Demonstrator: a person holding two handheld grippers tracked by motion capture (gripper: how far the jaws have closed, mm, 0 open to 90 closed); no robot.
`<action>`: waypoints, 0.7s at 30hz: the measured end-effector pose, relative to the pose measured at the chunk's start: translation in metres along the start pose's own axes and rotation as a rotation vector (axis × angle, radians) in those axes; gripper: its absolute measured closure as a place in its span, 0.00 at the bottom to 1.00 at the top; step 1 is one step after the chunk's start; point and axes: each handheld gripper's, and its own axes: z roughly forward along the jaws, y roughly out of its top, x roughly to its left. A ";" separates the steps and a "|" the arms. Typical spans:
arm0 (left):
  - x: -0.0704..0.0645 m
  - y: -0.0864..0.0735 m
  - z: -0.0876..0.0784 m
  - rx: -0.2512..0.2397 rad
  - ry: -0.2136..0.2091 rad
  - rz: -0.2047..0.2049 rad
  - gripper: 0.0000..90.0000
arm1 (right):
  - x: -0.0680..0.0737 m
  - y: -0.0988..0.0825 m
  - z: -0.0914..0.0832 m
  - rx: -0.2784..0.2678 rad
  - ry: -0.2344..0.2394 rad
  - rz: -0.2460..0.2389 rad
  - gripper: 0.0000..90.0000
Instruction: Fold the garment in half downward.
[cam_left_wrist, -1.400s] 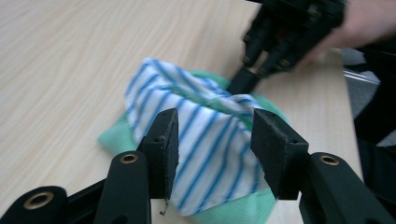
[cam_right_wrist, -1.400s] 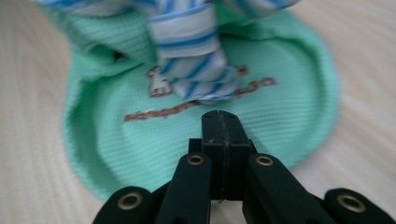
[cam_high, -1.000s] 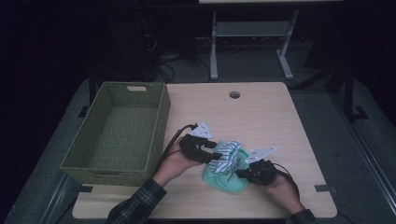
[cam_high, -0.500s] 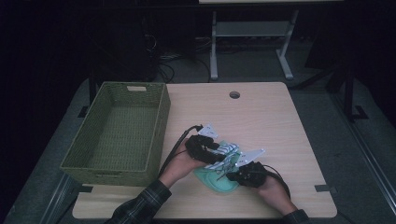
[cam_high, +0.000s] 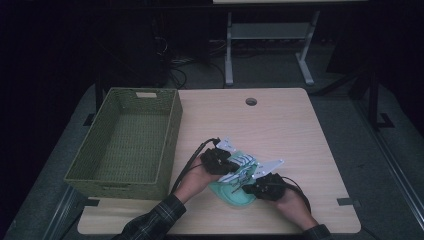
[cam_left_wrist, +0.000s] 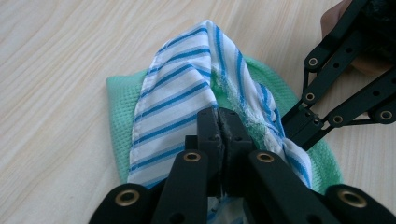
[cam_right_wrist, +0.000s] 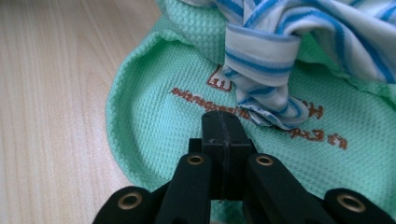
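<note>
Right tongs (cam_right_wrist: 223, 122) rise from the bottom edge, jaws pressed together with no gap showing, tips over a green cloth (cam_right_wrist: 159, 135). Whether any fabric is pinched between them cannot be told. The cloth has a waffle weave and rust-brown lettering, upside down, partly covered. A striped cloth (cam_right_wrist: 261, 70), white with blue bands, lies bunched on the green one, from the top right down to a twisted end just beside the tips. Pale wood table (cam_right_wrist: 51, 93) along the left.

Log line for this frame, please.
left gripper: just closed on striped cloth | right gripper: shut on green cloth | basket: empty
</note>
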 end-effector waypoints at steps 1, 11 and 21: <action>0.001 0.000 -0.002 -0.012 0.000 -0.003 0.99 | 0.000 0.000 0.000 0.000 -0.001 0.006 1.00; 0.000 0.009 -0.031 -0.107 -0.032 -0.008 0.99 | -0.008 0.007 0.008 -0.024 -0.023 0.009 1.00; -0.010 0.005 -0.014 -0.069 -0.067 0.011 0.99 | -0.021 0.004 0.002 -0.047 -0.084 0.062 1.00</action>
